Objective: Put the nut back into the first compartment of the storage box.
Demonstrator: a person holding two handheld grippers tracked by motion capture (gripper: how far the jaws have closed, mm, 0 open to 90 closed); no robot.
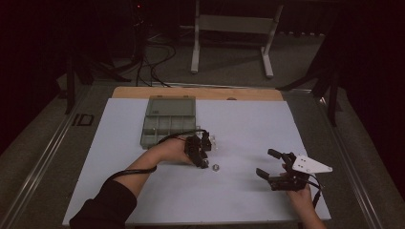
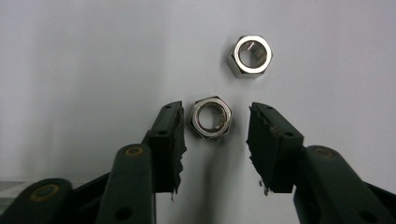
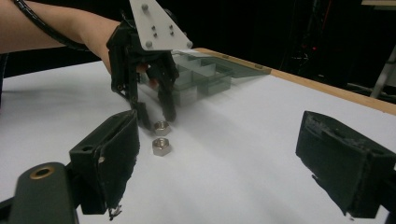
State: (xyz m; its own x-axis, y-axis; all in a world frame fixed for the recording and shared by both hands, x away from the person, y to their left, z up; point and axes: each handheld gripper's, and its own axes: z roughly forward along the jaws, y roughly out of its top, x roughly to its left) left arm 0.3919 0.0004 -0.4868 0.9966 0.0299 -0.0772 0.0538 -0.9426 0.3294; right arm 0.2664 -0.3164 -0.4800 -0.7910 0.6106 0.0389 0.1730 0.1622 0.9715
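Left gripper [image 1: 204, 161]: held low over the white table top, jaws pointing down at it; partly open, one pad on each side of a nut, neither pad touching it; nothing gripped.
Near nut [image 2: 211, 117]: bright steel hex nut lying flat between the left gripper's two pads, closer to the pad at the left of the left gripper view, with a wider gap on the other side.
Far nut [image 2: 251, 56]: second hex nut of the same kind, flat on the table just past the jaw tips and apart from the near nut.
Left gripper view: shows both nuts apart and the clearance at each pad.
High view: shows one small bright nut [image 1: 215, 167] just beside the left gripper's tip; the near nut cannot be made out under the tool.
Right gripper view: shows the left gripper [image 3: 153, 108] from the side, its jaw tips down at the near nut [image 3: 161, 127], the far nut [image 3: 161, 146] nearer the camera.
Right gripper [image 1: 272, 166]: well apart from the left gripper and both nuts, jaws spread wide, holding nothing.
Compartment box [image 1: 168, 120]: clear divided plastic box, lid open, beyond the left gripper.
Table [image 1: 248, 124]: white sheet over a wooden board.
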